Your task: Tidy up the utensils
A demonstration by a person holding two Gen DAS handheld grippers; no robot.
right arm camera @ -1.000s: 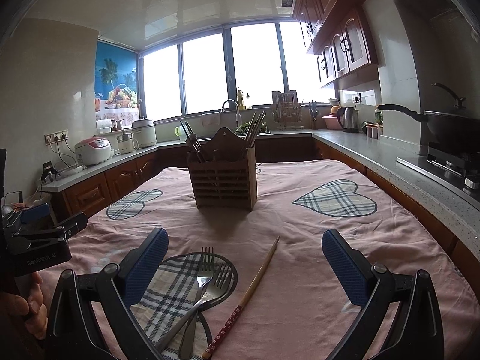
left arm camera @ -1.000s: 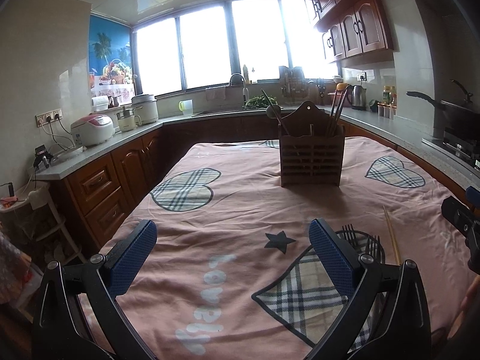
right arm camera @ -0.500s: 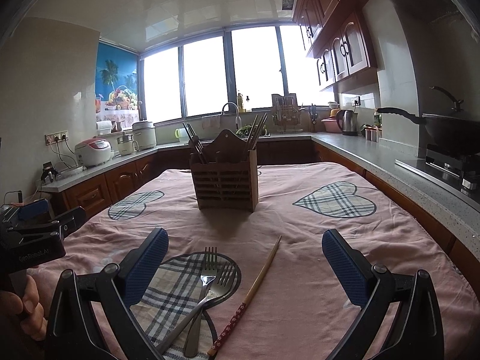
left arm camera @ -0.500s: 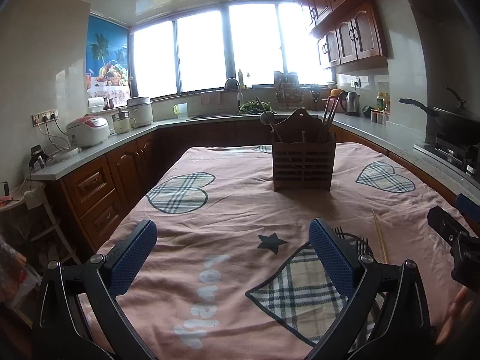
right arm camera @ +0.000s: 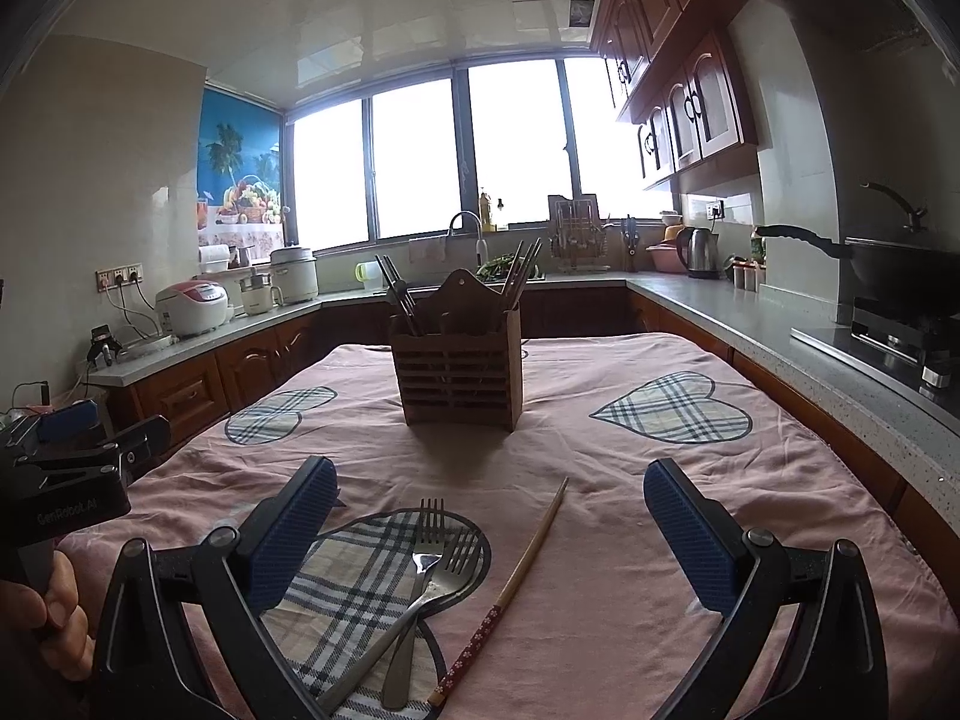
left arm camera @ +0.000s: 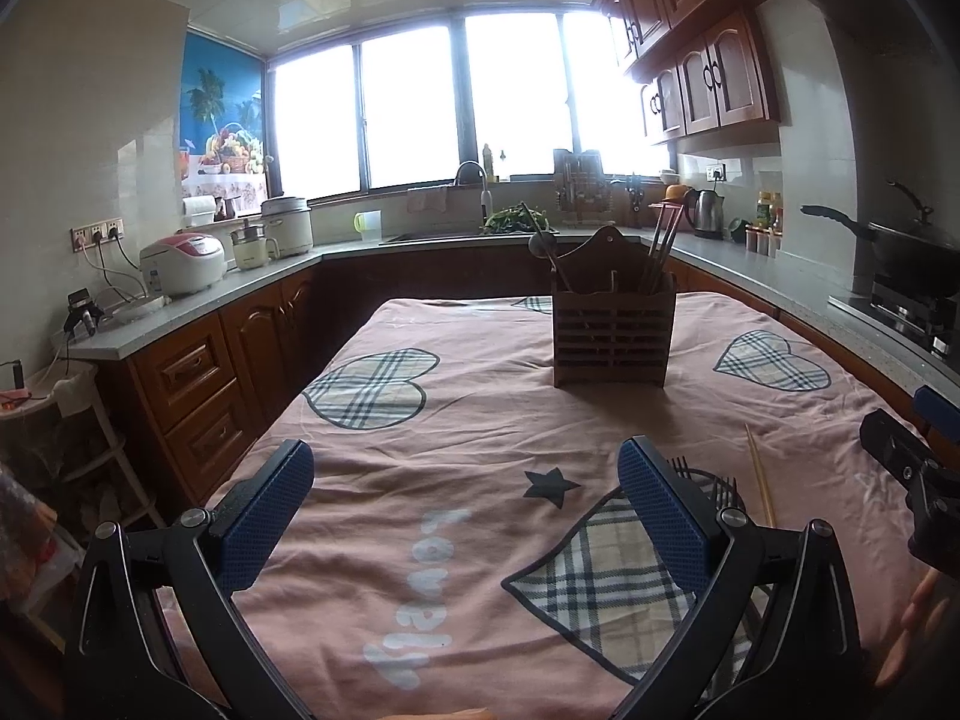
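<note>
Two forks: crossed on the plaid heart patch (right arm camera: 384, 576), one fork (right arm camera: 420, 570) lying over the other fork (right arm camera: 444, 576), just ahead of my right gripper (right arm camera: 489, 534).
Chopstick: a single chopstick (right arm camera: 522, 570) lies beside the forks, apart from them, its red patterned end towards me.
My right jaws: spread wide, nothing between the blue pads (right arm camera: 690, 540), hanging over the cloth.
My left jaws: my left gripper (left arm camera: 465, 516) is just as wide open and empty, over the star and the pale lettering.
Holder: the wooden utensil holder (right arm camera: 459, 366) stands upright further down the pink tablecloth (right arm camera: 600, 450), well apart from the forks, with chopsticks and a ladle sticking out.
Around: grey counters, a rice cooker (left arm camera: 183, 261), a kettle (right arm camera: 699, 252), a wok (right arm camera: 900, 270) on the stove.
In the way: open cloth only between my jaws and the forks.
Cut off: fork handles run under my left finger in the right view; in the left view only tines (left arm camera: 681, 468) peek past my pad.
Writing: "GenRobot.AI" on the left gripper's body (right arm camera: 66, 510); the cloth lettering (left arm camera: 420, 594) reads upside down, hard to make out.
</note>
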